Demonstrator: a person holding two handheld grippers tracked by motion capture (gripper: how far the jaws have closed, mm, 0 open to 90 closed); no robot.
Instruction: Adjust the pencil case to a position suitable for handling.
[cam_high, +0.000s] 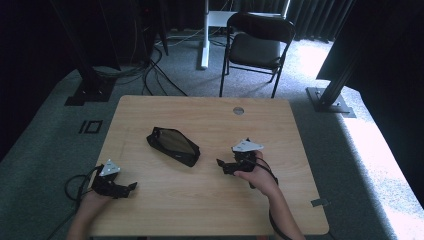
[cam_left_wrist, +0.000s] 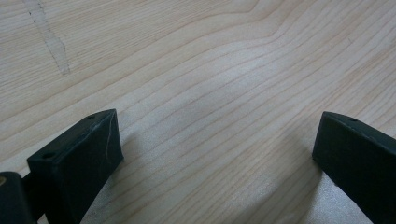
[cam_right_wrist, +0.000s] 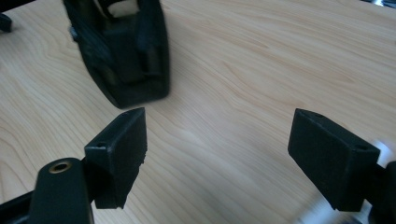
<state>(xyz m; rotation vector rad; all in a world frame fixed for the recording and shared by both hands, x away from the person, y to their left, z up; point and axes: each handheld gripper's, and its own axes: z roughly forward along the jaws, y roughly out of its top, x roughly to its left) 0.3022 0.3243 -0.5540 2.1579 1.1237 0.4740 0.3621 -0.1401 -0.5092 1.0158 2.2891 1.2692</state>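
A black soft fabric pouch with an open top (cam_high: 173, 145) lies near the middle of a pale wood-grain counter (cam_high: 280, 120), its long axis running on a diagonal in the high view, from the far left down toward the near right, with the nearer end pointing at the right gripper (cam_high: 221, 164). That gripper, in a person's hand, hangs just beside the pouch's near-right end but apart from it; its jaws stand wide with only bare wood between them, and in the right gripper view the pouch (cam_right_wrist: 122, 51) sits ahead of and to the left of the gap, one dark end turned toward the camera, the mouth appearing to gape upward. The left gripper (cam_high: 131, 187) rests at the counter's near-left corner, well apart from the pouch, its jaws likewise spread over bare grain with nothing held, as the left gripper view confirms (cam_left_wrist: 215, 140). Judged from this, the work is at its start: the pouch is untouched, neither gripper has a hold, and the reach is all that is under way on the right side. What remains is the grasp itself and whatever handling follows. A black folding chair (cam_high: 256, 45) stands on the grey carpet beyond the counter's far edge.
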